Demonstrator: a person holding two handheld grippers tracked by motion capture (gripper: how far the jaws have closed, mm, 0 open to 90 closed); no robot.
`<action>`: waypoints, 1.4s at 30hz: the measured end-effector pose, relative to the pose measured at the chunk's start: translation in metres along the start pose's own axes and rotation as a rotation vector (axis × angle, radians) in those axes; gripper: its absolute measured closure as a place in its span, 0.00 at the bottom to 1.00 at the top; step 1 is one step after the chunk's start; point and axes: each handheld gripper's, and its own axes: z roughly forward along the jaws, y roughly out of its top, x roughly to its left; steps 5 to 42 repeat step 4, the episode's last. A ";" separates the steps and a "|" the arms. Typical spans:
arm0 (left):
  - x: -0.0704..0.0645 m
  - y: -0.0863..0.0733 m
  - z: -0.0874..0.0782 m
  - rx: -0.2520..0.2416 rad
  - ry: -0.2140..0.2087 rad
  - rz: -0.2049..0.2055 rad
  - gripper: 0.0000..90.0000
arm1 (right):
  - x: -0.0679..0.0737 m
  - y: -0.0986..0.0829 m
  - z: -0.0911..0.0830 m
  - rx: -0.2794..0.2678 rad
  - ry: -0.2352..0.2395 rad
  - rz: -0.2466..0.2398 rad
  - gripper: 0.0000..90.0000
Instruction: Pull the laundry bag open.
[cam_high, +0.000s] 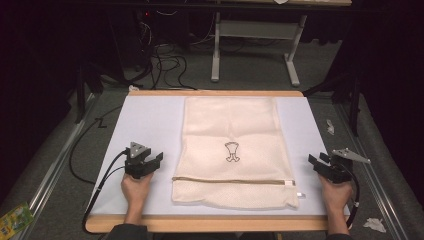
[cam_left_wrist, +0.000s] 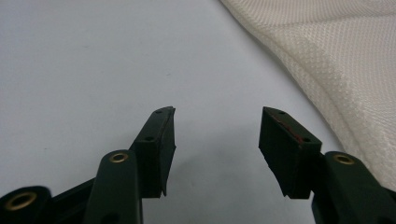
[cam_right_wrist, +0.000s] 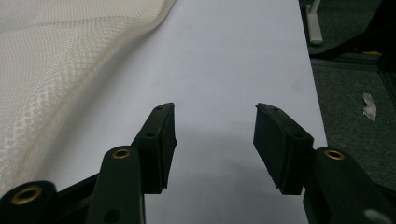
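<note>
A cream mesh laundry bag (cam_high: 232, 150) lies flat in the middle of the white table top (cam_high: 145, 125), with a small dark emblem (cam_high: 232, 151) on it and a zipper (cam_high: 232, 180) running across near its front edge. My left gripper (cam_high: 152, 161) rests open on the table just left of the bag, nothing between its jaws; the bag's edge (cam_left_wrist: 327, 60) shows at the right of the left gripper view. My right gripper (cam_high: 316, 161) stands open to the right of the bag, also empty, with mesh (cam_right_wrist: 56, 56) at the left of the right gripper view.
The table has a wooden rim (cam_high: 210, 223) along front and back. Grey floor surrounds it, with cables (cam_high: 170, 62) and a white desk frame (cam_high: 255, 45) behind, scraps of paper (cam_high: 375, 224) at the right and a green packet (cam_high: 15, 219) at the lower left.
</note>
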 end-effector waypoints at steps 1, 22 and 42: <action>0.001 0.000 0.000 0.007 -0.003 -0.003 0.50 | 0.000 0.000 0.000 0.003 0.000 0.013 0.54; 0.002 0.001 0.002 0.018 -0.009 -0.018 0.50 | -0.001 0.001 0.003 0.034 0.003 0.012 0.53; 0.002 0.001 0.002 0.018 -0.009 -0.018 0.50 | -0.001 0.001 0.003 0.034 0.003 0.012 0.53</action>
